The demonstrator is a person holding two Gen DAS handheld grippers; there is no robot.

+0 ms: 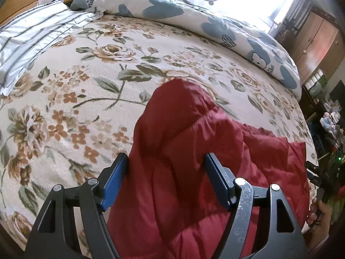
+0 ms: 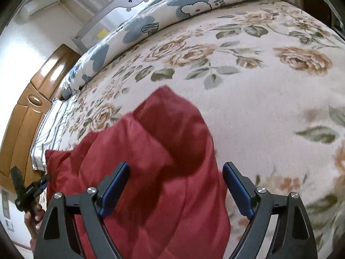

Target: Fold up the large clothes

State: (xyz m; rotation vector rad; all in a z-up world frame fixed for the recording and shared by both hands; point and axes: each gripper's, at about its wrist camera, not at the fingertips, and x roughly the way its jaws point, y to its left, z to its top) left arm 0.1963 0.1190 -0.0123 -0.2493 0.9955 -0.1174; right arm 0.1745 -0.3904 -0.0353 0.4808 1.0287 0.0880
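Over on the left, a striped pillow (image 1: 32, 36) sat by the wooden headboard (image 2: 28, 108), with a blue-flowered duvet (image 1: 194, 15) bunched along the far side of the bed. The red jacket (image 1: 183, 161) lay puffy on the rose-print blanket (image 1: 86, 82), near the front edge. Left gripper (image 1: 166, 166) hung over it, jaws spread wide, pads not pinching any fabric. Right gripper (image 2: 175, 172) was the same deal, wide apart above the jacket's right part, gripping nothing.
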